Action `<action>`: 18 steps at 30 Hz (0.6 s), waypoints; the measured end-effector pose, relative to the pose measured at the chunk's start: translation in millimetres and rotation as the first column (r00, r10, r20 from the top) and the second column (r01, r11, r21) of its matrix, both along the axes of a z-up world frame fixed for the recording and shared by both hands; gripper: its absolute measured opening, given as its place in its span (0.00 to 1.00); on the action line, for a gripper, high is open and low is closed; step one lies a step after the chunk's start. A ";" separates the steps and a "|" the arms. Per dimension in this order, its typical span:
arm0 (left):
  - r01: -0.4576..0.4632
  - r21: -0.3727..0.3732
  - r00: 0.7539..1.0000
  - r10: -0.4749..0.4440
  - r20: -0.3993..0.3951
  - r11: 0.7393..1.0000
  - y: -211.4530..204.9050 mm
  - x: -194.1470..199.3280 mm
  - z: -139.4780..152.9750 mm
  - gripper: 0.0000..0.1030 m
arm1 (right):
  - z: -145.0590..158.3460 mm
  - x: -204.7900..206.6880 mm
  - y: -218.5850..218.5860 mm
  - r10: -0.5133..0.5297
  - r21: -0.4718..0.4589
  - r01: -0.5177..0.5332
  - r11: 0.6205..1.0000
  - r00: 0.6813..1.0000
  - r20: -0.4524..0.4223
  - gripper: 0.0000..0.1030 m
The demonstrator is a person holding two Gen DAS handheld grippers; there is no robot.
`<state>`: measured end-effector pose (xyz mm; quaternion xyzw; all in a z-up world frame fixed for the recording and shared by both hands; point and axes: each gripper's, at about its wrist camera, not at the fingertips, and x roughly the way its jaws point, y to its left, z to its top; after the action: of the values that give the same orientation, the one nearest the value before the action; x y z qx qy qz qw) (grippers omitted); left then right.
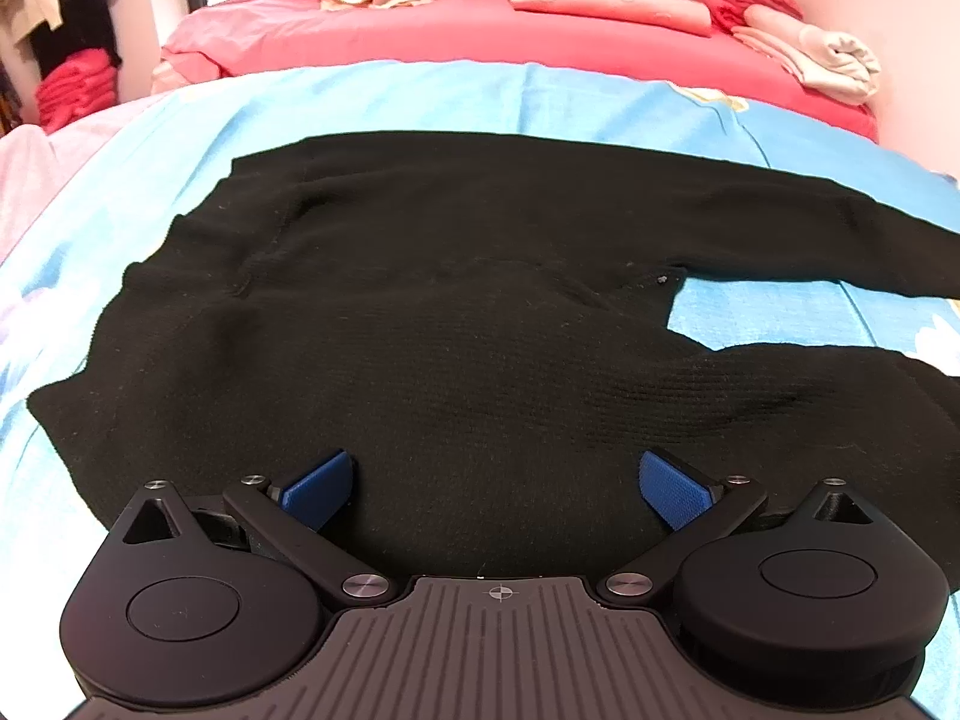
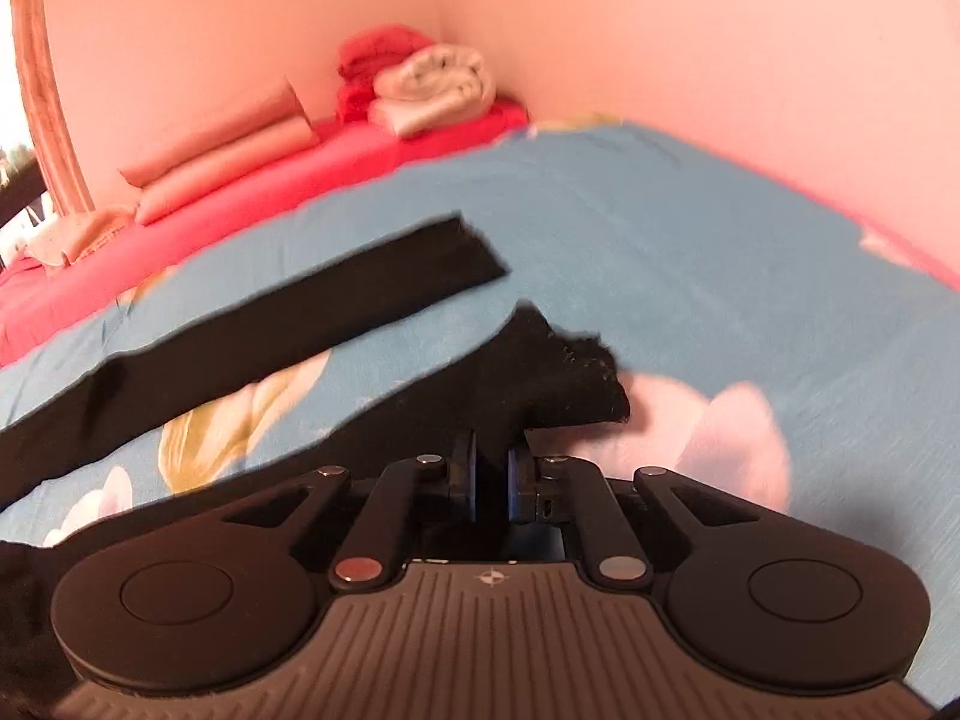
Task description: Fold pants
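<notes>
While the black knit pants (image 1: 456,312) lie flat on a blue floral bedspread (image 1: 420,99), the left gripper (image 1: 495,489) hovers over the waist, blue pads spread wide and empty. At right, the right gripper (image 2: 492,471) pinches one leg's hem; lifting it evenly should prevent bunching.

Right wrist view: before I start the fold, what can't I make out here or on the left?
- Right wrist view: motion blur smears the pants leg ends; the right gripper, jaws shut on one hem, hides its pinch depth.
- Left wrist view: both legs are cut off by the right edge.
- Left wrist view: the left gripper, jaws open, covers the near edge of the pants.
</notes>
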<state>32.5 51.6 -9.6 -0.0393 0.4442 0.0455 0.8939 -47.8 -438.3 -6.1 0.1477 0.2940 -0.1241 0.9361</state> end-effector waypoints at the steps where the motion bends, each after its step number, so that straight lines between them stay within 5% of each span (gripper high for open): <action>1: 0.001 0.002 1.000 -0.001 0.004 1.000 -0.6 -2.2 -1.8 1.00 | 2.0 -7.8 -16.6 -0.051 0.042 0.050 0.998 0.998 0.027 0.11; 3: 0.004 0.008 1.000 -0.004 0.015 1.000 -1.0 -4.2 -3.1 1.00 | -5.9 -18.3 -49.6 -0.182 0.107 0.178 0.978 0.983 0.029 0.09; 8: 0.009 0.012 1.000 -0.009 0.026 1.000 -1.6 -5.9 -4.0 1.00 | -4.3 -28.8 -49.7 -0.191 0.077 0.187 0.979 0.981 0.040 0.10; 12: 0.025 0.019 1.000 -0.025 0.019 1.000 -1.6 -5.9 -3.9 1.00 | -1.9 -36.7 -67.7 -0.287 0.249 0.271 0.930 0.958 0.027 0.45; 14: 0.037 0.011 0.999 -0.037 0.010 0.999 0.2 -4.9 -2.6 1.00 | 9.6 -42.8 -59.3 -0.375 0.207 0.358 0.911 0.926 0.047 0.72; 15: 0.037 0.003 0.999 -0.037 0.010 0.999 1.8 -5.2 -1.3 1.00 | 18.1 -47.8 -45.8 -0.407 0.146 0.394 0.908 0.910 0.073 0.72; 18: 0.035 0.000 0.999 -0.035 0.017 0.999 4.4 -9.3 6.3 1.00 | 37.9 -41.5 10.5 -0.192 -0.022 0.195 0.981 0.977 0.091 0.74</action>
<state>23.1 56.0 -3.4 -0.0322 0.4372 0.0296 0.8983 -89.3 -427.8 31.8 0.1664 0.2346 -0.2124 0.9339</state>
